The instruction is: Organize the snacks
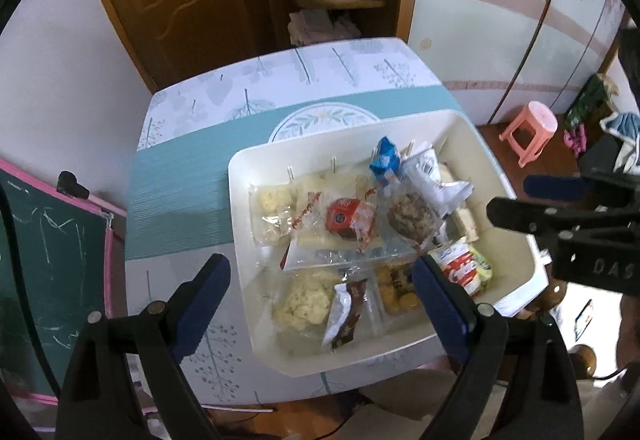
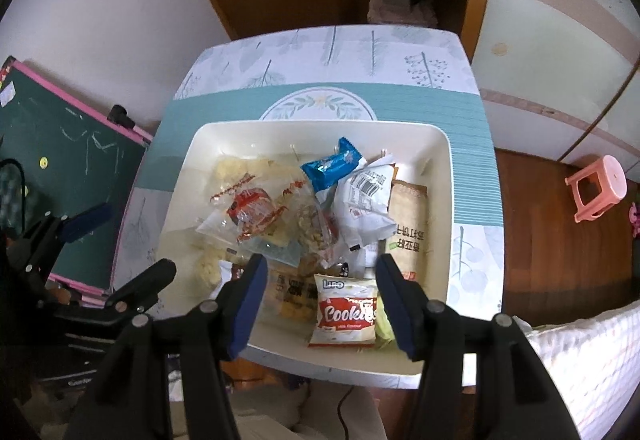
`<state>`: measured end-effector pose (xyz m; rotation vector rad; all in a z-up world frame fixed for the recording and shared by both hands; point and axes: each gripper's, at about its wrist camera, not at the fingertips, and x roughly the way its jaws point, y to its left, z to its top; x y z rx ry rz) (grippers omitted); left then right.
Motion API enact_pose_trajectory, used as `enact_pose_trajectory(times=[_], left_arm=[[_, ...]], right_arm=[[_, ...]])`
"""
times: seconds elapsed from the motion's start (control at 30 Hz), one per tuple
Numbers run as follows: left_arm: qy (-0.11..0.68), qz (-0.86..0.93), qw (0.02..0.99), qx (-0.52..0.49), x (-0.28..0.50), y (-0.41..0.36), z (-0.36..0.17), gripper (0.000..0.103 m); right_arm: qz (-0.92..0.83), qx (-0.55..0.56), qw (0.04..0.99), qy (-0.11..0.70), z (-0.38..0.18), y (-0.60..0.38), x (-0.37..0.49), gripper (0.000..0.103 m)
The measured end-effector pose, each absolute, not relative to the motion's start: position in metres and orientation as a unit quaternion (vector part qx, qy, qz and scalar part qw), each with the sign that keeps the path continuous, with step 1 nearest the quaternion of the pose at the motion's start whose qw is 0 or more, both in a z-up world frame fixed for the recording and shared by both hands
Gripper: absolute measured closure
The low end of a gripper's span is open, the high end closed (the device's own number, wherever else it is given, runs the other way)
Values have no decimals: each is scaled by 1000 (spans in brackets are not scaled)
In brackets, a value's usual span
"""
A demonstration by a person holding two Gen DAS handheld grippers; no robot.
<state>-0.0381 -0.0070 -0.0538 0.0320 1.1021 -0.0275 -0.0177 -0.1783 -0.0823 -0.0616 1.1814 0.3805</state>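
Observation:
A white rectangular bin (image 1: pixel 240 215) (image 2: pixel 440 199) on the table holds several wrapped snacks in a loose pile. Among them are a red-and-white cookie pack (image 2: pixel 346 314) (image 1: pixel 464 268), a blue wrapper (image 2: pixel 332 165) (image 1: pixel 386 157), a red-labelled clear pack (image 1: pixel 348 220) (image 2: pixel 252 209), a white pouch (image 2: pixel 364 199) and a tan long pack (image 2: pixel 408 215). My left gripper (image 1: pixel 320 276) is open and empty above the bin's near left corner. My right gripper (image 2: pixel 320 276) is open and empty above the cookie pack. The right gripper also shows in the left wrist view (image 1: pixel 516 199).
The table (image 2: pixel 320 51) has a leaf-print cloth and a teal mat (image 1: pixel 180 191). A green chalkboard (image 2: pixel 68 159) leans at the left. A pink stool (image 2: pixel 598 187) stands on the floor at right. A wooden door and shelf are behind the table.

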Motion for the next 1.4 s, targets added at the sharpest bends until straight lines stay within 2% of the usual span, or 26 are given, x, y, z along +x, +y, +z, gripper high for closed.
enact_pose_trajectory(times=[0.27,0.63,0.77,1.4], left_arm=[[481,17,876,-7,-64,-3,-10,11],[421,58,905,-18,-90,7,39,8],[417,61,907,-21,-92,9,44,8],[423,60,904,-30,-91,16,39,8]], right_arm=[[159,-25,843,513,-49,-175,-50,42],[147,-32,886,438,6,-173,-88,42],[152,4,886,438,11,-174,-87,42],[134,-46,894,425,11,-157,-91,42]])
